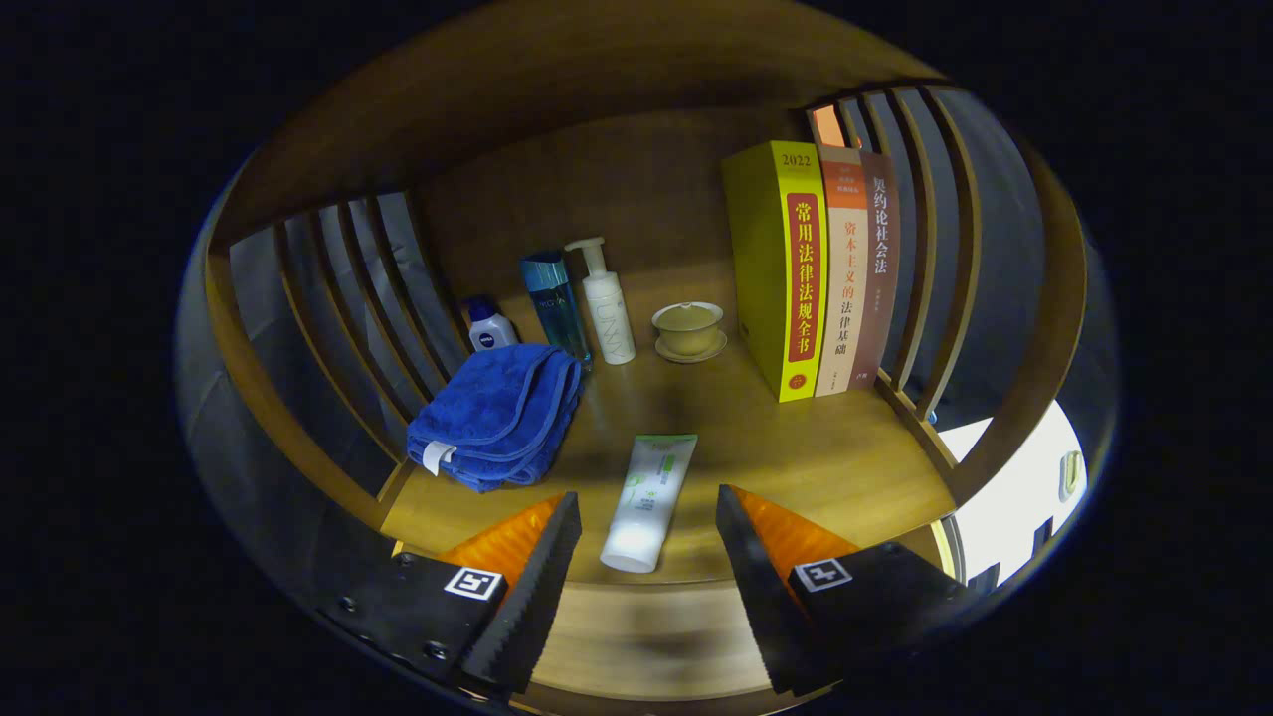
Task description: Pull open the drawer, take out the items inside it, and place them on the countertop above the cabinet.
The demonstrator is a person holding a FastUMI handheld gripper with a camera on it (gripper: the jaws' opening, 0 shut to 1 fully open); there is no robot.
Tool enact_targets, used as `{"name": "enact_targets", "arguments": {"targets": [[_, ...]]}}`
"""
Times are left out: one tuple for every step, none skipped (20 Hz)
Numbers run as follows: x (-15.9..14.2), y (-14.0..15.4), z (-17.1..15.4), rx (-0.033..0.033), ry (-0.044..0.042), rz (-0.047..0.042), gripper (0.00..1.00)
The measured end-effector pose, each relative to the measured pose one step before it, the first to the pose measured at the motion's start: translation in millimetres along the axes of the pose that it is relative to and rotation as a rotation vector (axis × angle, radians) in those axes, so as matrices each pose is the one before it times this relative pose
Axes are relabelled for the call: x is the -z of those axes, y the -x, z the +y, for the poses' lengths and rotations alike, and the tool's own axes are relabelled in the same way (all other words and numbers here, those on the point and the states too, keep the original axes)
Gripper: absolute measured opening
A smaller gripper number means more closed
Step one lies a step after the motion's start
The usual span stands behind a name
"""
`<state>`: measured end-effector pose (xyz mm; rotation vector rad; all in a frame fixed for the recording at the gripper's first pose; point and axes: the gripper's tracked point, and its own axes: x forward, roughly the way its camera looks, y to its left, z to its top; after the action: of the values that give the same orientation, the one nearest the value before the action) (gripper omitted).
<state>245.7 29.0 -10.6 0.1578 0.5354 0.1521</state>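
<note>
Gripper (648,527): we see its fingers spread apart, clamped on nothing.
Tube (648,499): white and green, lying flat on the countertop (845,467), its cap end between the fingers; we cannot make out its print.
Towel (502,413): blue, folded, left of the tube, white tag showing.
Bottles: small white one with blue cap (488,326); blue one (553,303); white pump bottle (607,303), lettering too blurred for us.
Lidded cup (687,328): on a saucer.
Books (816,268): three upright; the yellow spine bears "2022".

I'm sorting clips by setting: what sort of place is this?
Likely a home-style wooden shelf nook: upright books, toiletry bottles, a folded blue towel. The open gripper flanks a tube.
</note>
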Motion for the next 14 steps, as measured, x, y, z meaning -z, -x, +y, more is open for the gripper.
{"name": "enact_targets", "arguments": {"targets": [[0.69, 5.26, -0.38, -0.00227, 0.00018, -0.00649, 0.92], [0.03, 5.16, 0.28, -0.00424, -0.00115, -0.00883, 0.93], [0.72, 4.20, -0.01, -0.00201, 0.00179, -0.00512, 0.93], [1.07, 5.18, 0.31, -0.00254, 0.00165, -0.00629, 0.94], [1.19, 4.74, 1.72, -0.00265, 0.00228, -0.00272, 0.95], [1.77, 6.57, 1.29, -0.00297, 0.00357, -0.00581, 0.96], [0.03, 5.53, 1.87, -0.00303, 0.00736, -0.00813, 0.96], [1.81, 7.09, 1.00, 0.00152, 0.00978, -0.00996, 0.97], [1.83, 7.84, 1.69, -0.00221, 0.01260, -0.01122, 0.97], [2.55, 8.10, 2.22, -0.00227, 0.00877, -0.01072, 0.97], [3.42, 8.20, 2.38, -0.00444, 0.00528, -0.01094, 0.97], [3.25, 9.23, 1.66, -0.00211, -0.00223, -0.01459, 0.97], [2.82, 7.14, 1.28, -0.00051, -0.00122, -0.01306, 0.97], [3.39, 8.14, -0.85, 0.00524, 0.00177, -0.01164, 0.97]]}}
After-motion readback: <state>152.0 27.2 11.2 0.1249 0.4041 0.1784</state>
